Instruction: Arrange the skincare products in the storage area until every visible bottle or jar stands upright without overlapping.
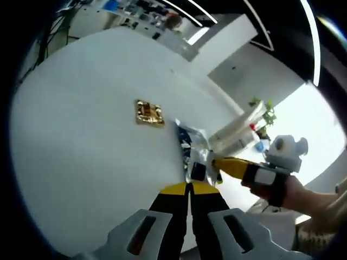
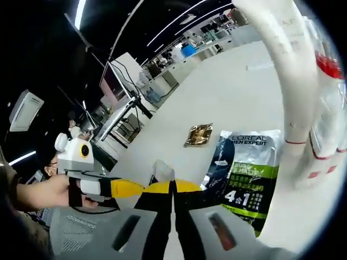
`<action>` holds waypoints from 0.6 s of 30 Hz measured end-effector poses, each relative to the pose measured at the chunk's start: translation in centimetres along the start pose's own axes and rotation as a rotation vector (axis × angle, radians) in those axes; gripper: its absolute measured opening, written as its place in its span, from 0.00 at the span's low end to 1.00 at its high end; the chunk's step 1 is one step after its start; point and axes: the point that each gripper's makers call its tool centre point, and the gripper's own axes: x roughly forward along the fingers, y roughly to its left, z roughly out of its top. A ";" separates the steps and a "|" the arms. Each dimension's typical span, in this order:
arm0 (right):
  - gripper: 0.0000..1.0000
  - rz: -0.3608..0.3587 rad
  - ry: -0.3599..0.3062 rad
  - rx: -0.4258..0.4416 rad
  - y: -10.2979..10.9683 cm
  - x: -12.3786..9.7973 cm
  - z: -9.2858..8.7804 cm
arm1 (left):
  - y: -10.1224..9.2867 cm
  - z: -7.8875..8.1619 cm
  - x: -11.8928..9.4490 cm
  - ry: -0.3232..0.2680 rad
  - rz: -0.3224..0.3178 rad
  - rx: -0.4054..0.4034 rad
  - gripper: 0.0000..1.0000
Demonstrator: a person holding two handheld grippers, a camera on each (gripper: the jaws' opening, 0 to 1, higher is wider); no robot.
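Both grippers' fingers closed, empty | right gripper view: sachet (image 2: 242,176) lettering legible | gold packet (image 1: 149,113) beyond

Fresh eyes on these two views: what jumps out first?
In the right gripper view, the L'Oreal Men Expert pouch lies flat on the white table, with a white tube looming above it. A small gold sachet lies further back, alone mid-table in the left gripper view.
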 end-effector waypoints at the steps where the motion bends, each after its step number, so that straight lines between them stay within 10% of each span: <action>1: 0.01 -0.003 0.006 -0.019 0.0 0.3 0.0 | 0.2 0.0 0.0 -0.001 0.008 0.001 0.00; 18: 0.01 -0.156 0.136 -0.366 -2.0 4.7 -1.7 | 3.6 -0.3 1.7 0.049 0.136 0.016 0.00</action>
